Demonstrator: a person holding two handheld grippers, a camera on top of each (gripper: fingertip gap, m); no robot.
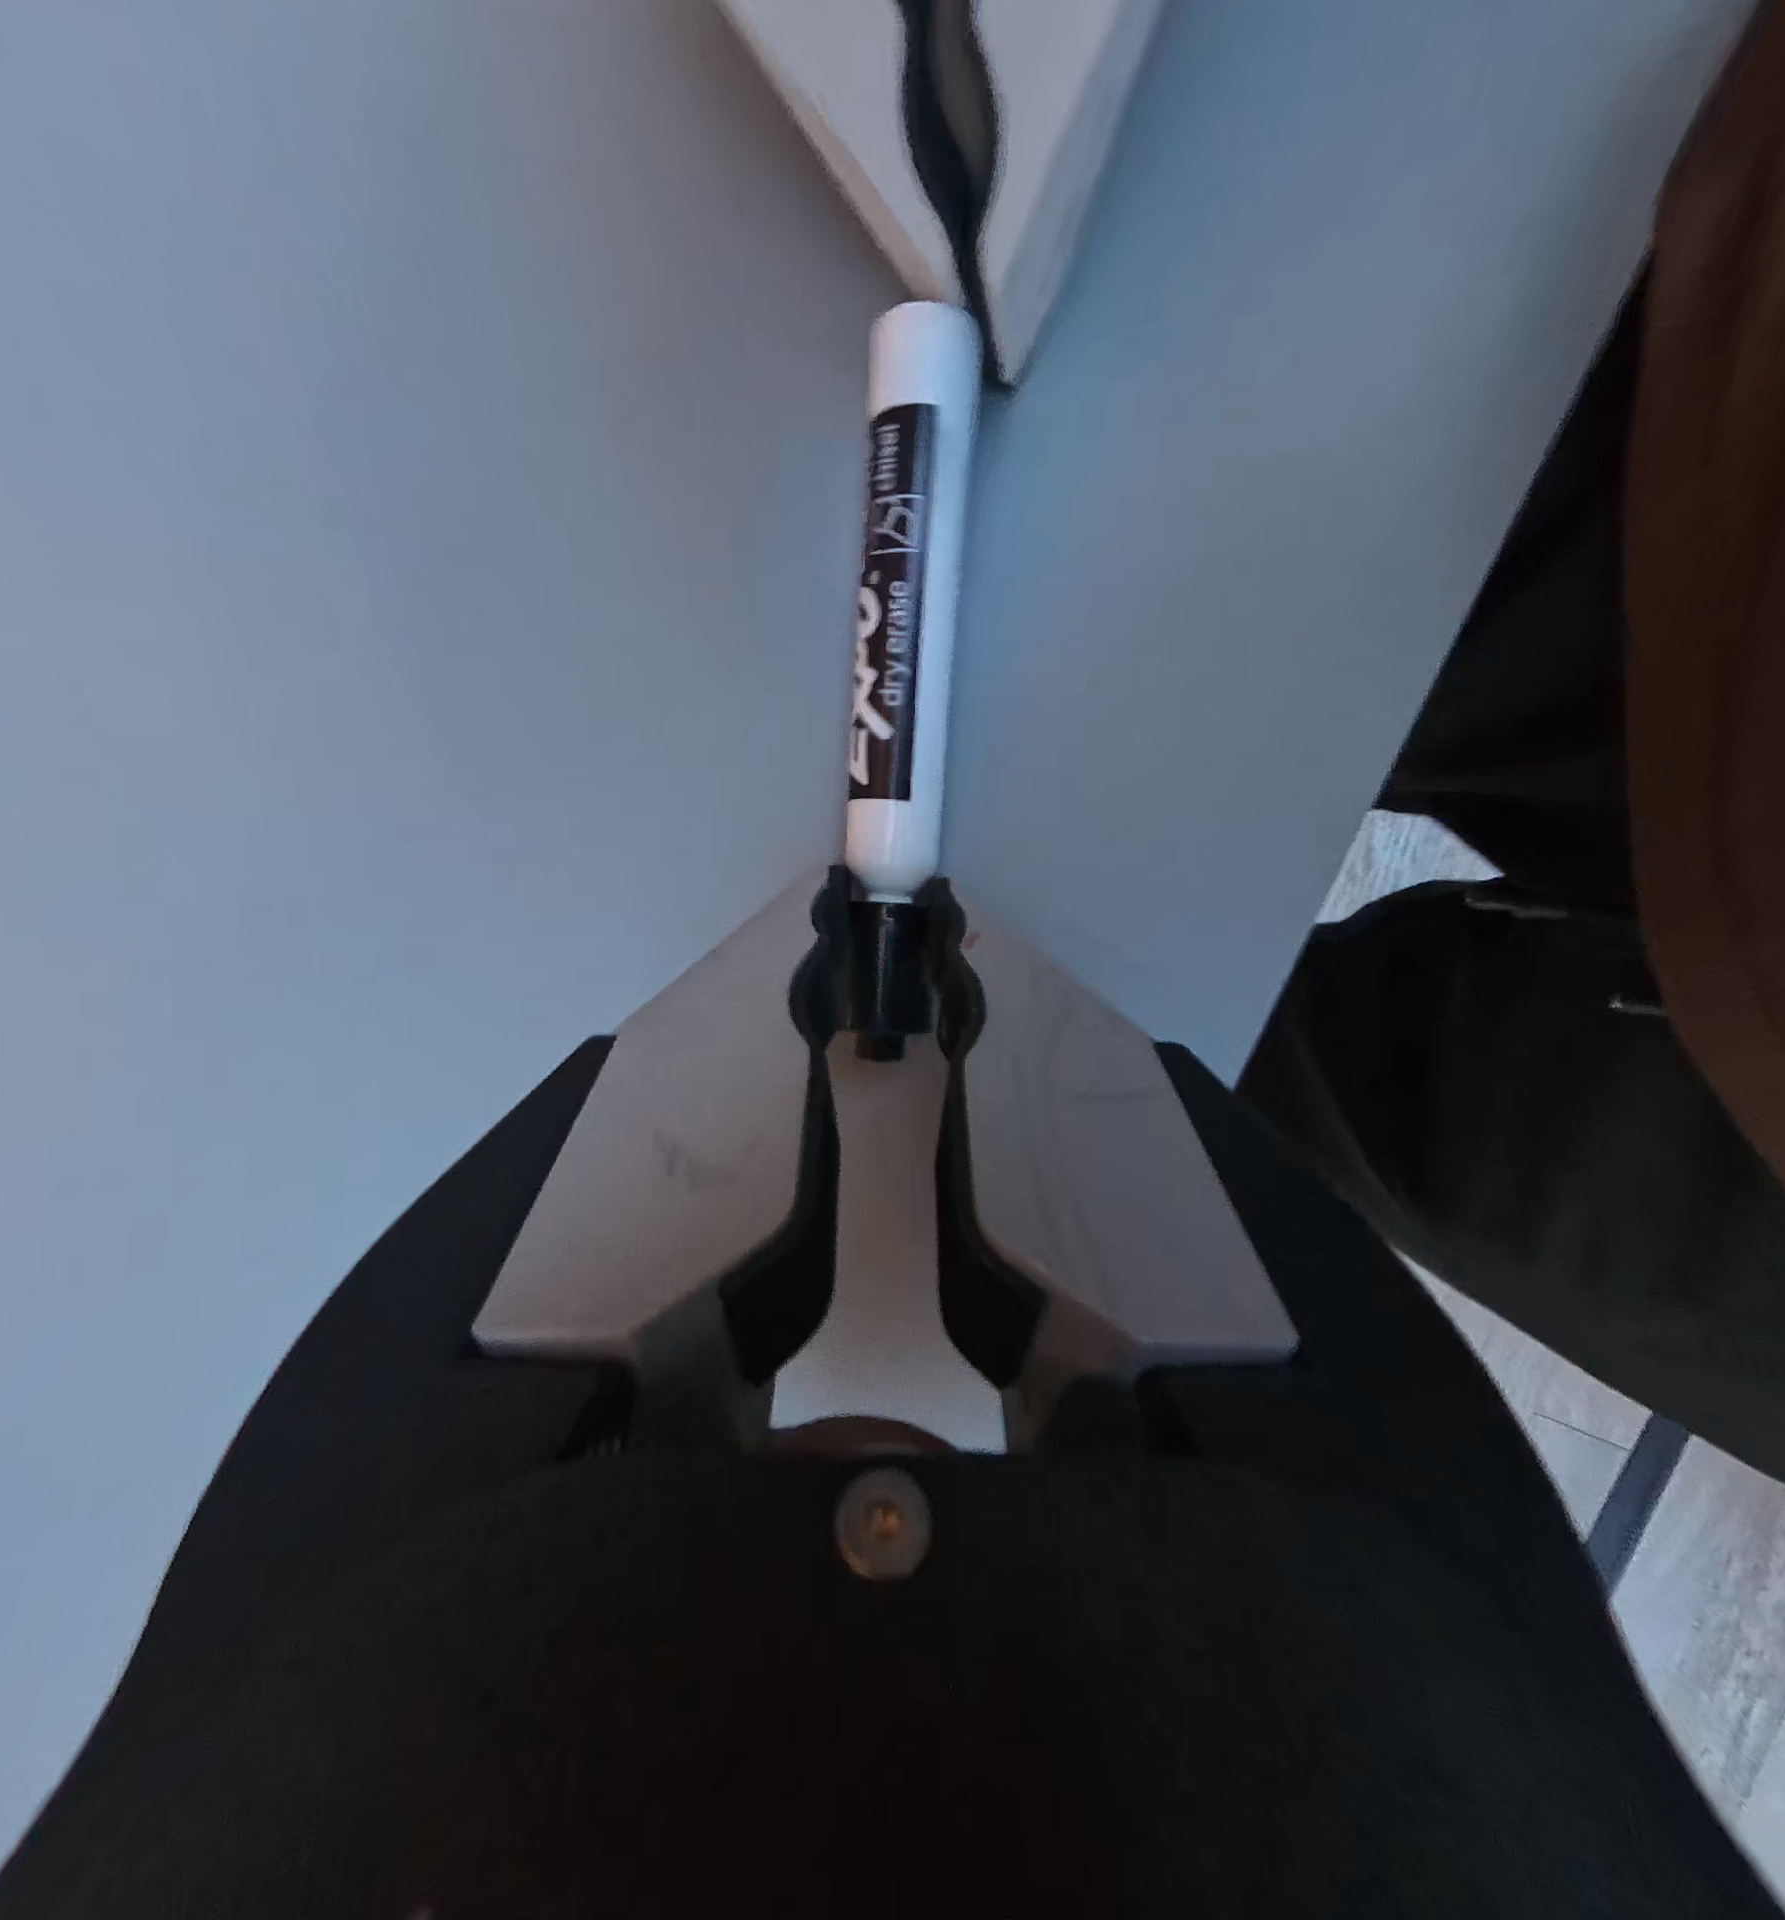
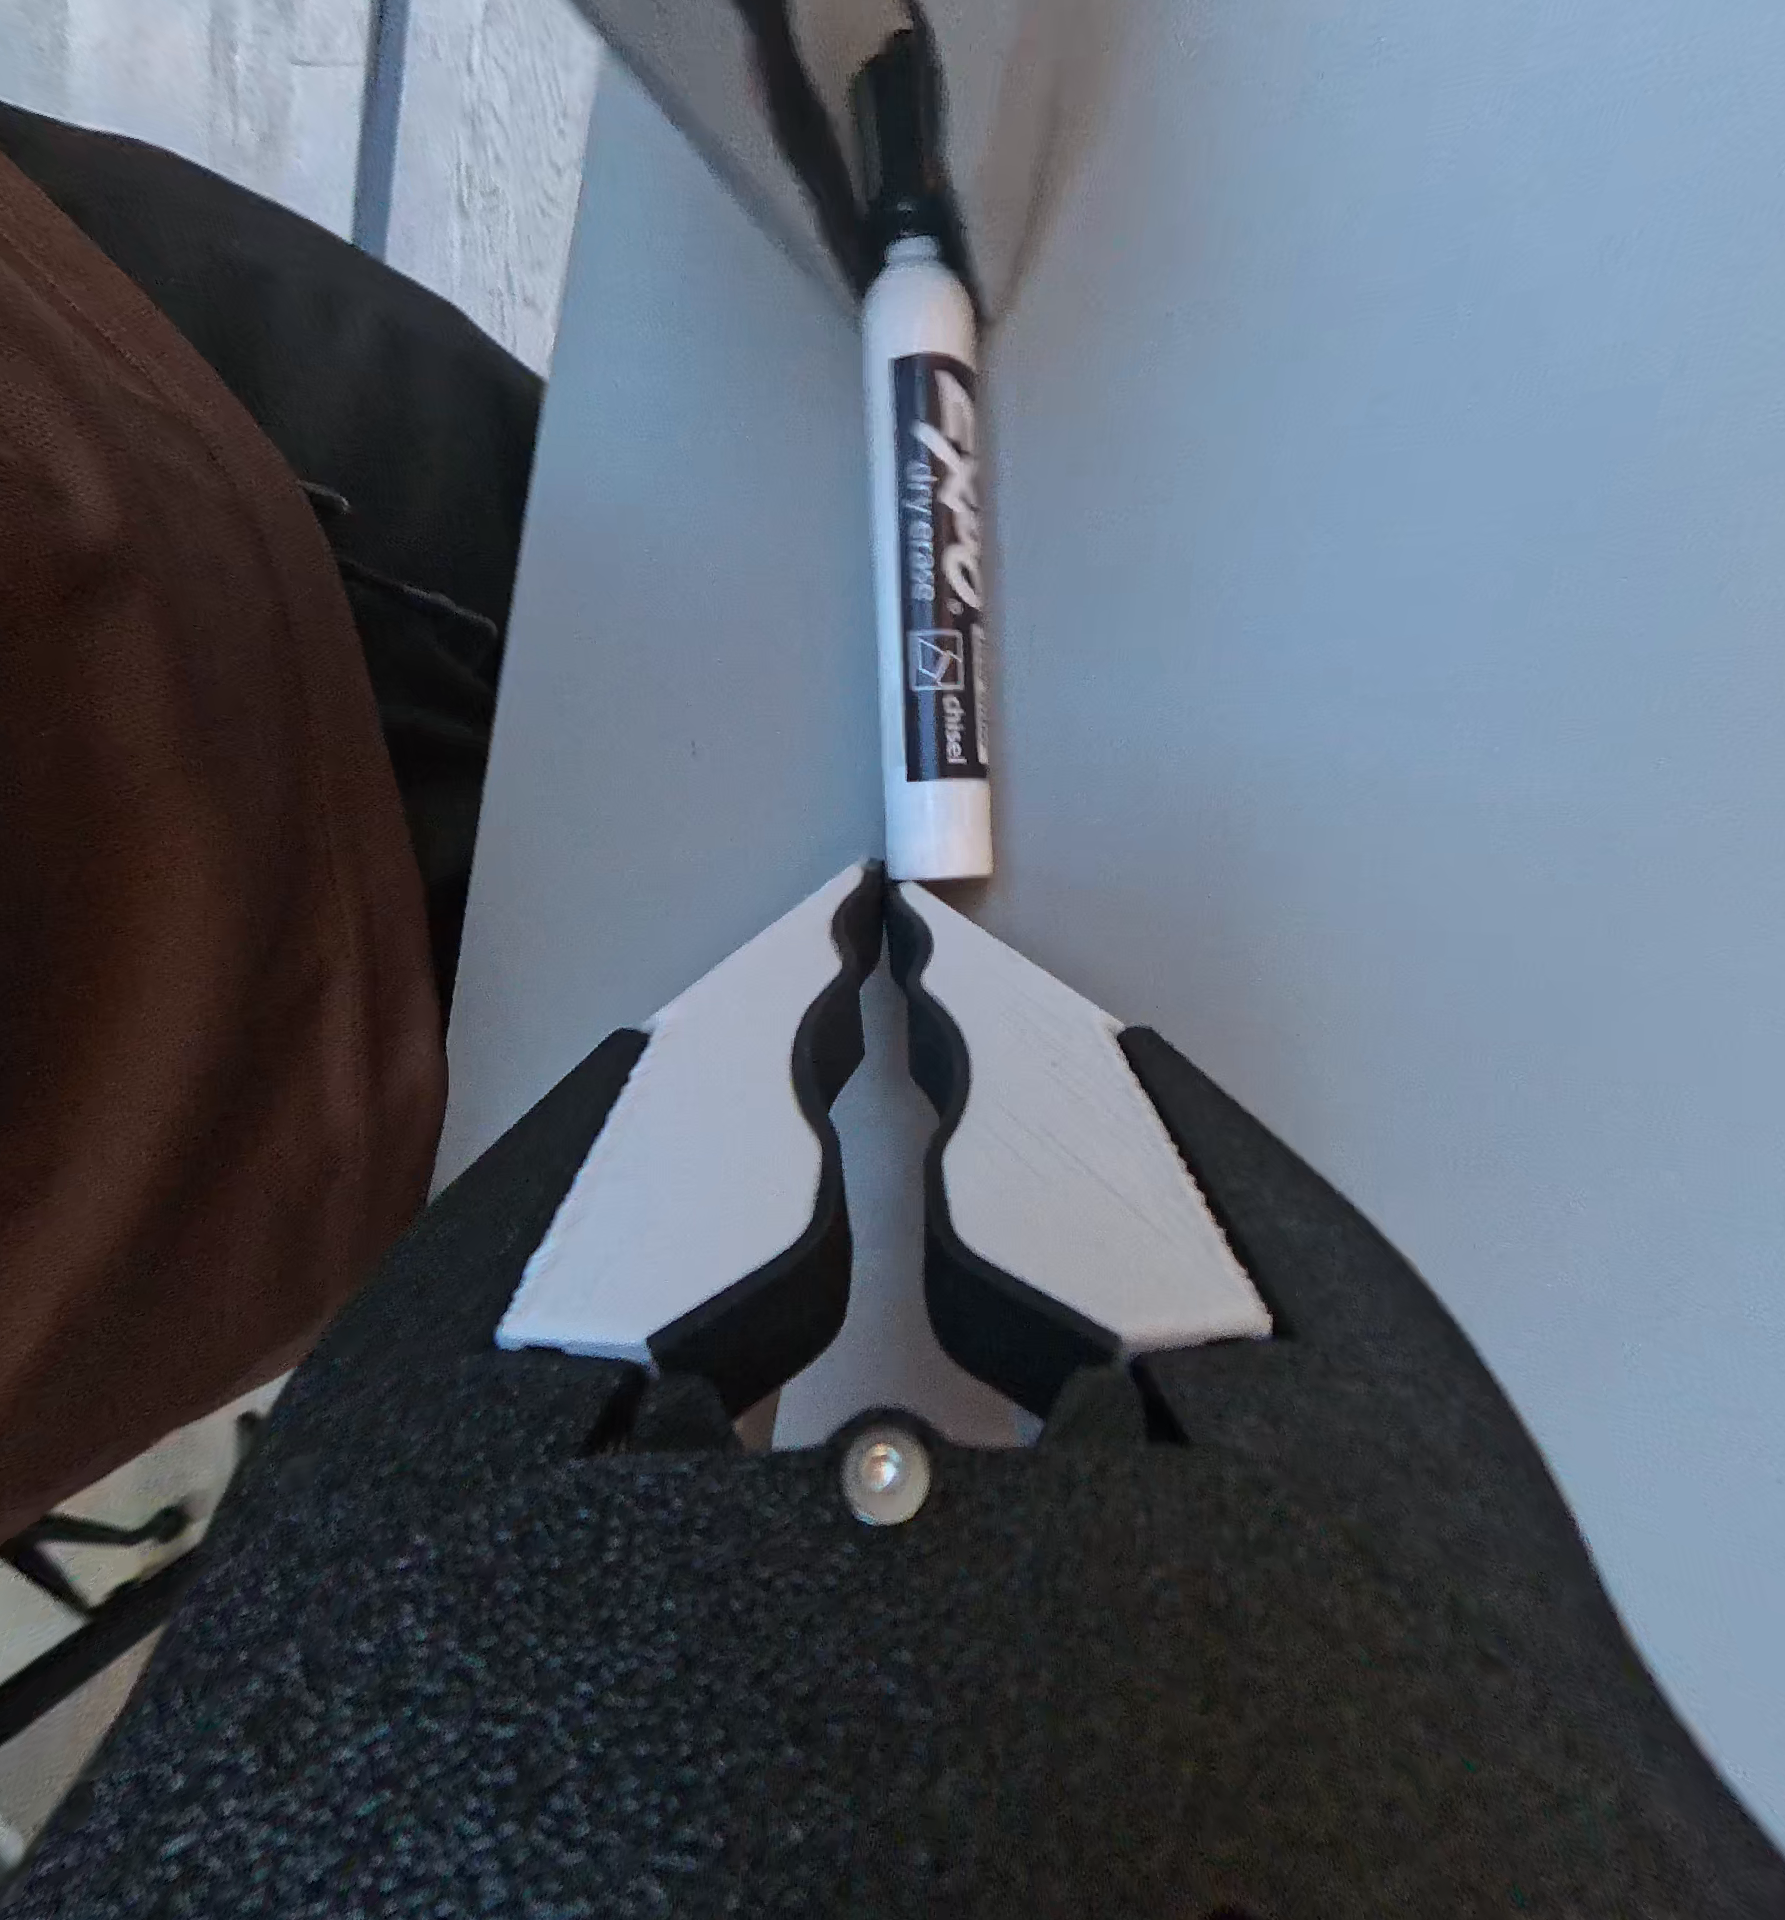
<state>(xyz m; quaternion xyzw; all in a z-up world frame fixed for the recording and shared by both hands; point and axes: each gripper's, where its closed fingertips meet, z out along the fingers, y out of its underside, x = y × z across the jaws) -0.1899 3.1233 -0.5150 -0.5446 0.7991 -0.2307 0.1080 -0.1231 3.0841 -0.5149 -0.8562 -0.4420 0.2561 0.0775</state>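
White cylindrical dry-erase marker with black label (image 1: 903,613), over pale grey bench (image 1: 348,623) | left claw (image 1: 886,940) clamped on its black nib end, barrel toward 12 o'clock | right claw (image 2: 883,883) nearly closed, empty, tips meeting the barrel's butt end.

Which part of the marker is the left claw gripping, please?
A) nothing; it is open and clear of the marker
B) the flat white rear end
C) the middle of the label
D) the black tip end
D: in the left wrist view the left claw is closed on the black tip end of the marker, with the white barrel sticking out beyond its fingertips.
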